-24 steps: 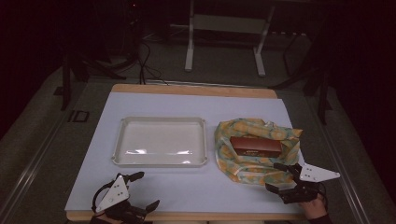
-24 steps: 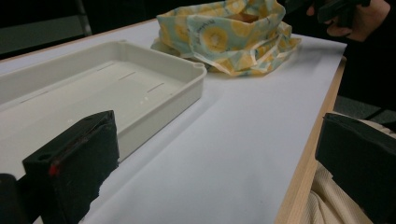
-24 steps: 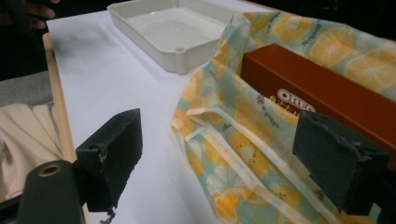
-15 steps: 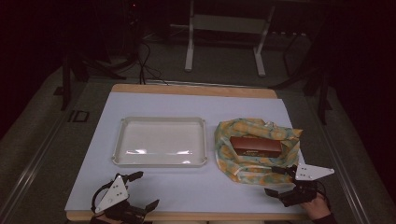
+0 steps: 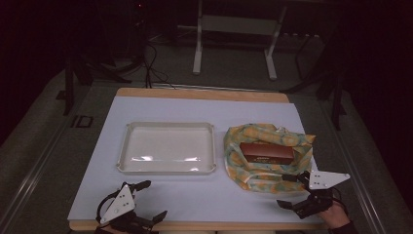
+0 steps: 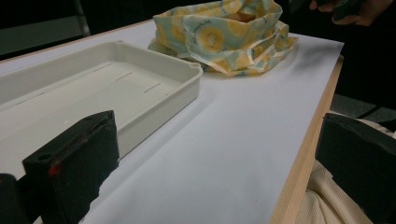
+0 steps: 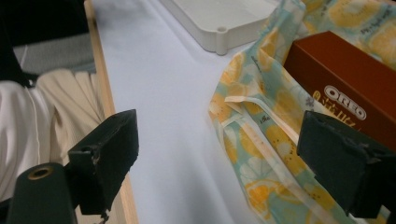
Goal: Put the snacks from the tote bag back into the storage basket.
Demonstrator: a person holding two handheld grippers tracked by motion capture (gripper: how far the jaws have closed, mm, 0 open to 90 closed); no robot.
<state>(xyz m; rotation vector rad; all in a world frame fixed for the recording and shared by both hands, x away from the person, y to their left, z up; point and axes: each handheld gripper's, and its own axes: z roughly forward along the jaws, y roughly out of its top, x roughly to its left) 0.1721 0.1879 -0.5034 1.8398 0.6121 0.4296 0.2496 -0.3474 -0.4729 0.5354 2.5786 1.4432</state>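
Right gripper (image 5: 291, 191) hovers at the bench's (image 5: 204, 109) near right corner, jaws spread wide, one jaw just over the near hem of the lemon-print cloth (image 5: 253, 175). On that cloth, by the right edge, lies the brown Oreo box (image 5: 266, 152), flat, its long axis running left to right along the bench, parallel to the near edge. Left gripper (image 5: 155, 201) sits at the near left corner, jaws wide apart, empty. The white tray (image 5: 166, 168) rests mid-bench, just left of the cloth.
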